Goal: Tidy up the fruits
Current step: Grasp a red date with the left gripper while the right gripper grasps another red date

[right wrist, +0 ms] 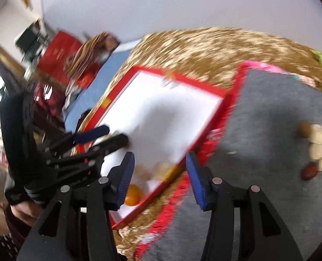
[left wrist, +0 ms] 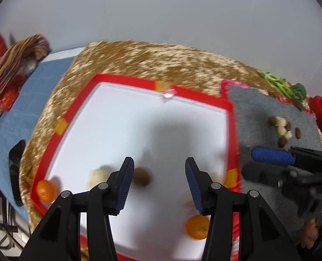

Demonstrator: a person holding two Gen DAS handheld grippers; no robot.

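Left gripper (left wrist: 158,174): spread wide, empty, held over the white tray (left wrist: 121,113). Right gripper (right wrist: 160,174): likewise spread, empty. Fruit: oranges (left wrist: 197,226) lower right and lower left (left wrist: 45,190), brown fruit (left wrist: 141,176) centre. Step judged: approach; closing on one fruit is called for.

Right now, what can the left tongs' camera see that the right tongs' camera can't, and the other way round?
Only the left view shows the round brown fruit on the white tray and the small orange fruit at its left rim. Only the right view shows the dark window-side furniture far left. Both show the red-rimmed white tray, the grey felt mat with its pale cubes and brown nuts, and open tongs.
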